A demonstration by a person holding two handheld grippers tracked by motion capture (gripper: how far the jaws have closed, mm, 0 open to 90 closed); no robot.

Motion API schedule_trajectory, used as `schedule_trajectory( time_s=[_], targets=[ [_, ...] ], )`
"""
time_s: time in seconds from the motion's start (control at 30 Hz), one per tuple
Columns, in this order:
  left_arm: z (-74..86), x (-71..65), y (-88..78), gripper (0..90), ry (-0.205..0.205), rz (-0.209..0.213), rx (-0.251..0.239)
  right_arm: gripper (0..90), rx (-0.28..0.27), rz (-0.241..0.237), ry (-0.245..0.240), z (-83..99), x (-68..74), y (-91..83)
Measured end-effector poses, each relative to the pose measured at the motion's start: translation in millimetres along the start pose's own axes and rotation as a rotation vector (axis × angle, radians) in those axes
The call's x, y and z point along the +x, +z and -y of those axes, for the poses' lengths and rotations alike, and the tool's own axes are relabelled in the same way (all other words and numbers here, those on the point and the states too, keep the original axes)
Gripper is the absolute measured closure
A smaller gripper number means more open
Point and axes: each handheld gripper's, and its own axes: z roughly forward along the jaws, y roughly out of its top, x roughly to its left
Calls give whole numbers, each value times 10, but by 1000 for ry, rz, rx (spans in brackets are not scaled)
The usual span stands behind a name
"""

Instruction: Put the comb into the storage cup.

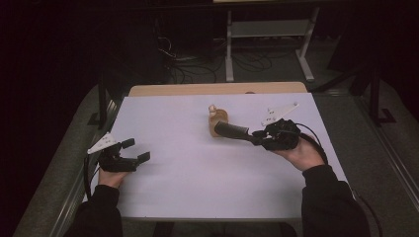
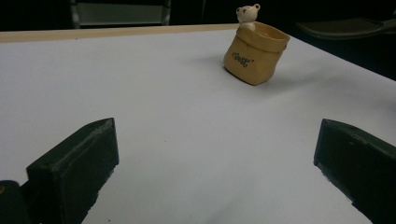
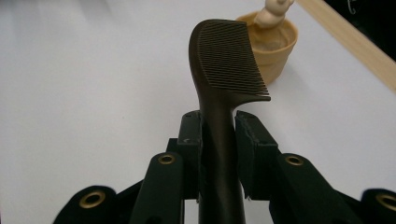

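Dim room, cables and a metal stand on the floor beyond; white table top (image 1: 197, 168) with a pale wooden strip (image 1: 217, 89) along its far edge. Right gripper (image 1: 257, 136) raised off the surface at the right of the high view, held in a hand (image 1: 301, 155) with a black sleeve, jaws drawn in close and clamped on the handle of a dark brown comb (image 3: 224, 93). Handle pinched between both black pads in the right gripper view, comb head sticking out ahead of the jaws, fine teeth turned to the right of that view. Comb (image 1: 232, 131) lying roughly level in the high view, its head pointing toward the table's middle and overlapping the small pot just beyond it; touching or merely in front, hard to say. Pot a tan ceramic sack-shaped holder (image 2: 254, 56) with a little cream bear figure (image 2: 247, 14) on its rim and dark lettering on its side, standing upright on the white top, right of centre and nearer the far edge. Same holder (image 3: 275, 44) just past the comb's tip in the right gripper view. Left gripper (image 1: 136, 150) well apart at the near left, low over the table, jaws spread wide with nothing between them, bare white surface showing in the gap in the left gripper view.
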Motion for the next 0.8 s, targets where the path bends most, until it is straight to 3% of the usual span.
schedule_trajectory(
  time_s=[0.17,0.37,0.53,0.7,0.8],
  targets=[
    [-37,-11,-14,0,-1,5,-11,716,-22,7,-1,-32,-2,-63],
    [-109,-58,-8,0,28,2,-13,716,-33,13,-8,-63,-10,-108],
    [-195,-123,64,0,50,15,23,716,-50,16,-16,-106,-13,-137],
    [-299,-200,114,0,72,42,24,716,-54,22,-25,-166,-5,-171],
    [-345,-220,156,0,64,58,26,716,-58,25,-30,-208,-5,-201]
  ],
)
